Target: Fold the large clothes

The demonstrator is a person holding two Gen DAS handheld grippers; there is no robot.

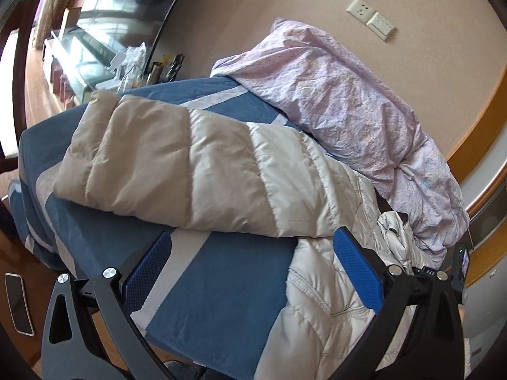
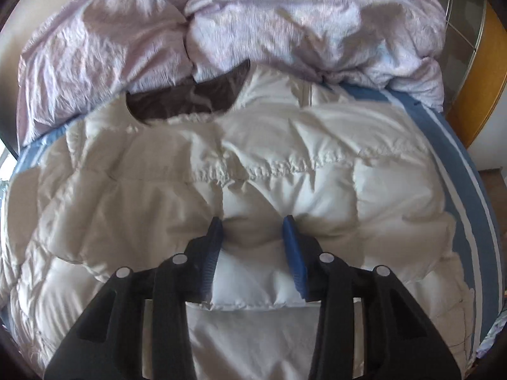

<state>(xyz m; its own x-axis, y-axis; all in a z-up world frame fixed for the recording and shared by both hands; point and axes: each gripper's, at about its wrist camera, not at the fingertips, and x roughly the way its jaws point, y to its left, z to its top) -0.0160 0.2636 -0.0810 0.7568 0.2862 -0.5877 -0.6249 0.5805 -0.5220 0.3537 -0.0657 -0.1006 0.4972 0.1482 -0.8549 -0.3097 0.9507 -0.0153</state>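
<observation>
Phone (image 1: pixel 18 303) lies on the wooden floor at the far left, beside the bed (image 1: pixel 221 269) with its blue and white striped sheet. On the bed the puffer jacket (image 1: pixel 177 171) is spread, beige at one end and white at the other. The left tool (image 1: pixel 253 272) hangs open above the bed edge, with nothing between its blue pads. To the right, a crumpled lilac duvet (image 1: pixel 348 104) lies against the wall. The right tool (image 2: pixel 253 221) presses down into the white jacket and pinches a bulge of its fabric.
</observation>
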